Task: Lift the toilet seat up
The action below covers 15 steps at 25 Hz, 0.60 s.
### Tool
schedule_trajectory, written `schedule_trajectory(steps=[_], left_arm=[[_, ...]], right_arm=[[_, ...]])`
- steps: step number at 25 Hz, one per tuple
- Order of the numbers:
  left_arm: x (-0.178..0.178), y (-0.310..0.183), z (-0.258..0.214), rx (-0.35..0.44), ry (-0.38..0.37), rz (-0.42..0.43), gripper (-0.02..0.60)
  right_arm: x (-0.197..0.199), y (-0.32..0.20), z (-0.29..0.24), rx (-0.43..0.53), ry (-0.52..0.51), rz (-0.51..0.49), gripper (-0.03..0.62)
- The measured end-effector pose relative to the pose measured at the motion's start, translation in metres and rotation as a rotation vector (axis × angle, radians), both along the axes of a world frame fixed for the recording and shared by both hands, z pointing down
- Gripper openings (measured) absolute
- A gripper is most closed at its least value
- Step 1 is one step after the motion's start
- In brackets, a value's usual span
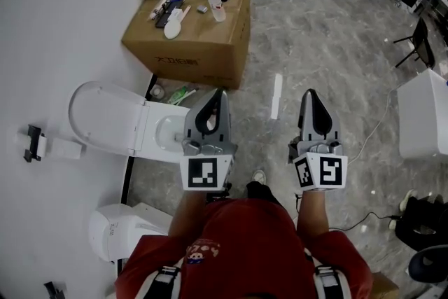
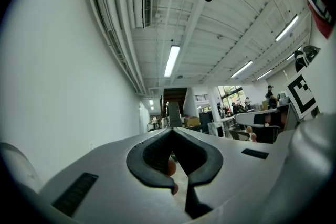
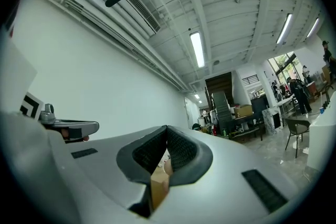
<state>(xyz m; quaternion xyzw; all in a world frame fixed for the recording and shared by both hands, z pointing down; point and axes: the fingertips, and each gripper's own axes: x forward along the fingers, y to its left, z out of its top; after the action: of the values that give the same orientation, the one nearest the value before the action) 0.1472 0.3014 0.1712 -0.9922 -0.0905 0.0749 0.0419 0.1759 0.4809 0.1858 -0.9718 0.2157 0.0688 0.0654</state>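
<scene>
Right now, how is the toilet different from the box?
The toilet is white and rounded; the box is brown with straight edges. The toilet is open, with its lid up and the bowl showing; the box is closed, with small things lying on top. Both stand on the floor by the white wall.

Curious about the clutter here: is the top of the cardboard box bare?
No, several small things lie scattered on top of the cardboard box.
</scene>
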Motion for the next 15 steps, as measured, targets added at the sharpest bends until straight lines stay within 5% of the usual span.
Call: schedule_trajectory(steps=[15], left_arm=[[0.070,-0.044,0.013,-0.006,-0.012,-0.099,0.009]], right_arm=[[0.082,-0.050,0.011,-0.031,0.005,-0.089,0.014]])
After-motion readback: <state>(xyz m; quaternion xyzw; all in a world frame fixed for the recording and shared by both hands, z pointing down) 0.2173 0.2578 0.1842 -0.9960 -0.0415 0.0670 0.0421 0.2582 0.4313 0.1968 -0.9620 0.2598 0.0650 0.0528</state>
